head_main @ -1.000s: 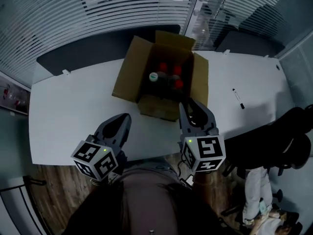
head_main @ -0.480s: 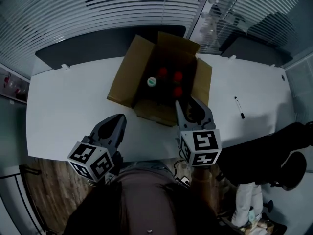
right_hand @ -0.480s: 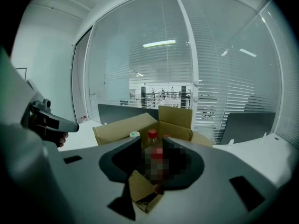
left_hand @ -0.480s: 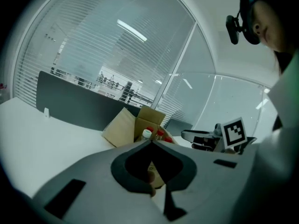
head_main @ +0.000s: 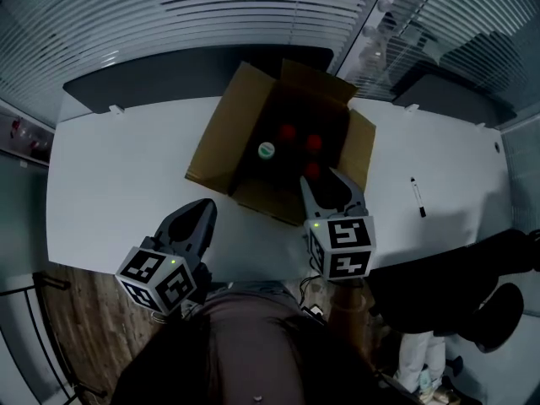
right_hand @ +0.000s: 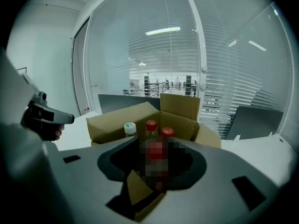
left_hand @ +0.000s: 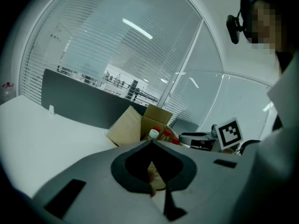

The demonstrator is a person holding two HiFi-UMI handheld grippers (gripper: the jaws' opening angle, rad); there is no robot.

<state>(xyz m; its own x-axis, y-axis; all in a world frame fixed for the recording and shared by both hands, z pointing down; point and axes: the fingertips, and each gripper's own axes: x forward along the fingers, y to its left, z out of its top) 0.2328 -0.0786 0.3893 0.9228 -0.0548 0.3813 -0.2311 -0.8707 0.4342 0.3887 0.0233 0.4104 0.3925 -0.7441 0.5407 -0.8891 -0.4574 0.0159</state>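
Right gripper (head_main: 321, 177), jaws slightly parted and empty, hovers at six o'clock of the open brown cardboard box (head_main: 215, 146). Left gripper (head_main: 211, 203) clenched, empty, at seven o'clock. I judge its red-capped clear bottles (head_main: 314, 142) heavy and slick: grip the neck.

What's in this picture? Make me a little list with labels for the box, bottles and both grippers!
Place: white table by blinds
Box: open cardboard box on the table
Inside: three red-capped bottles, one white-capped bottle
Left: left gripper shut, empty, above the table short of the box
Right: right gripper open, empty, at the box's near edge
Also: marker lying on the table, right
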